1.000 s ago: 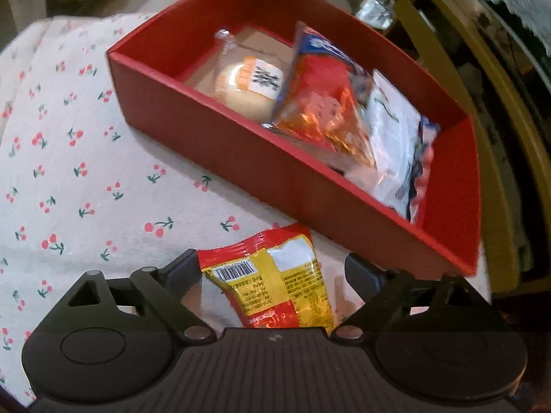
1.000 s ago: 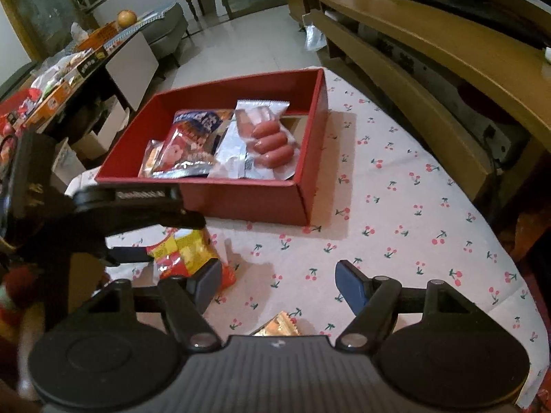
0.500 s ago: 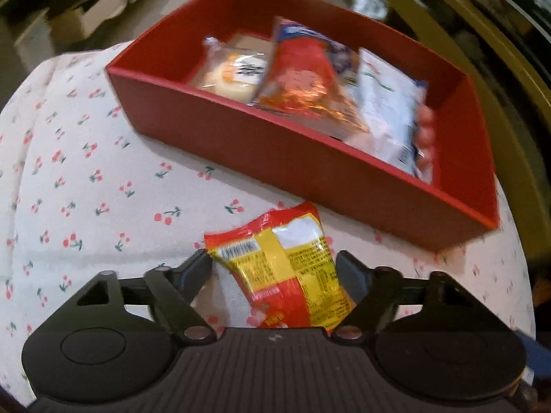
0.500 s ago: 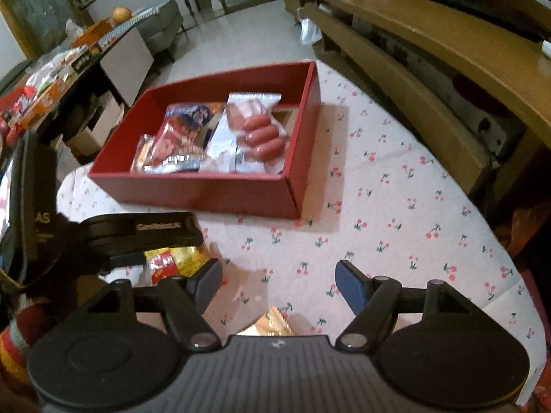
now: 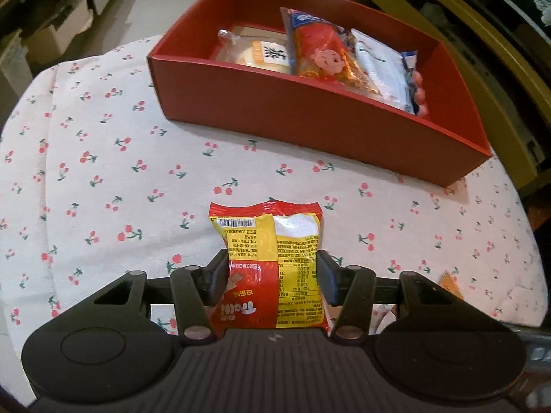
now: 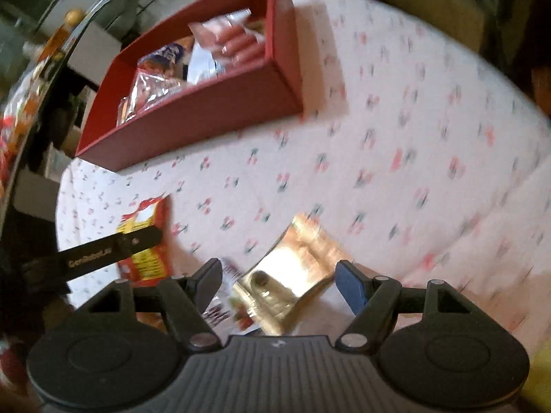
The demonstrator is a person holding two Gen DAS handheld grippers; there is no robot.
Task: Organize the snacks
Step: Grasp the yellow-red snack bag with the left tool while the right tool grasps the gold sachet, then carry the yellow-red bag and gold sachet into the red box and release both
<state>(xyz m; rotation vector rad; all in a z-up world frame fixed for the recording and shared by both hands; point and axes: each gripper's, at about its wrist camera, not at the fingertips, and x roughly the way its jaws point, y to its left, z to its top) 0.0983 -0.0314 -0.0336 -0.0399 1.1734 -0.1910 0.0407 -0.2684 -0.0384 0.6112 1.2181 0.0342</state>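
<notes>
A red box (image 5: 310, 117) holds several snack packs on a cherry-print tablecloth (image 5: 103, 179). My left gripper (image 5: 272, 268) is shut on a red and yellow snack pack (image 5: 272, 241), its fingers pressing both sides; the pack lies in front of the box. In the right wrist view the box (image 6: 213, 103) is at upper left and the red and yellow pack (image 6: 148, 241) sits at left under the left gripper's finger. My right gripper (image 6: 279, 275) is open, its fingers either side of a gold foil pack (image 6: 292, 265) lying on the cloth.
A wooden bench (image 5: 482, 34) runs behind the box at right. Shelves and cardboard boxes (image 5: 51, 17) stand beyond the table's far left edge. The table's rounded edge curves close at right (image 5: 530, 241). A corner of the gold pack (image 5: 451, 284) shows by the left gripper.
My left gripper has closed onto the red and yellow pack and drawn back from the box. My right gripper has dropped and tilted toward the gold foil pack, now between its fingers.
</notes>
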